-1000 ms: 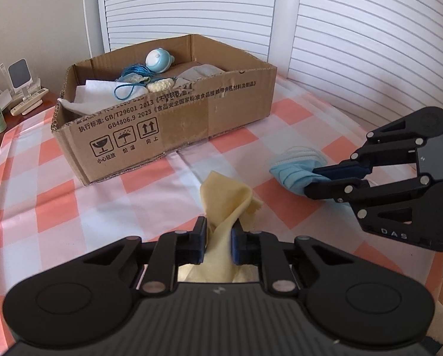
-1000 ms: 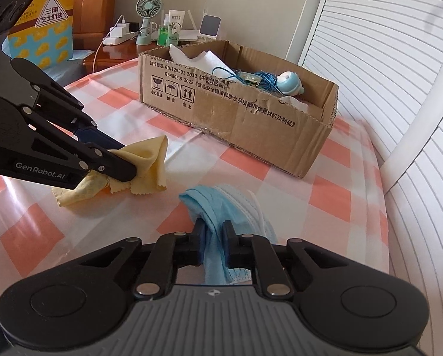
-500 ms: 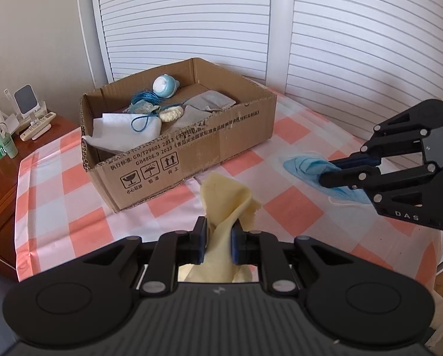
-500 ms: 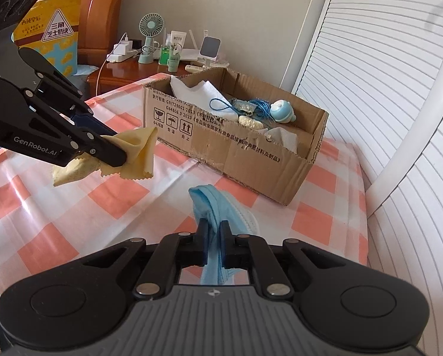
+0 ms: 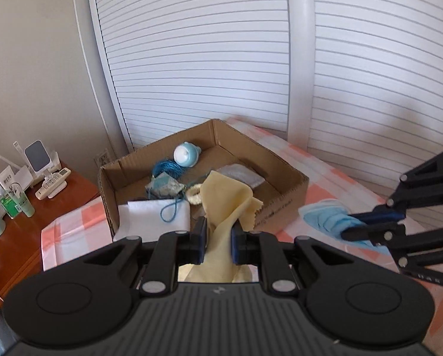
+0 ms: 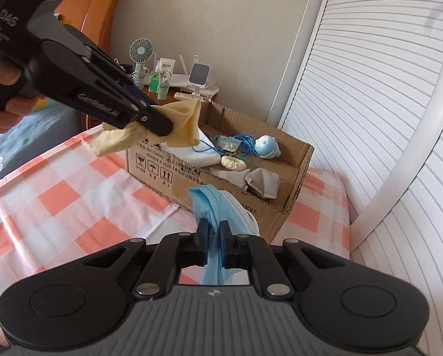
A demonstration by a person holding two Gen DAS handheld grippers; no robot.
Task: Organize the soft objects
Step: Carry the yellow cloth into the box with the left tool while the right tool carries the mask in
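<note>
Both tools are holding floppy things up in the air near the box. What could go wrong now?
The yellow cloth hangs loose from the left tool, so a dangling corner might catch the cardboard box rim. The blue face mask droops from the right tool and could land outside the box.

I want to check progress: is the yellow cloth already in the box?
Not yet. The yellow cloth hangs above the table, pinched in the left tongs, beside the cardboard box.

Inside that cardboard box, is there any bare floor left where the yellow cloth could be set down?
Yes: the cardboard box shows bare floor along its far wall, behind the round blue toy. Its near half is crowded: white cloth, blue cord, grey mask.
</note>
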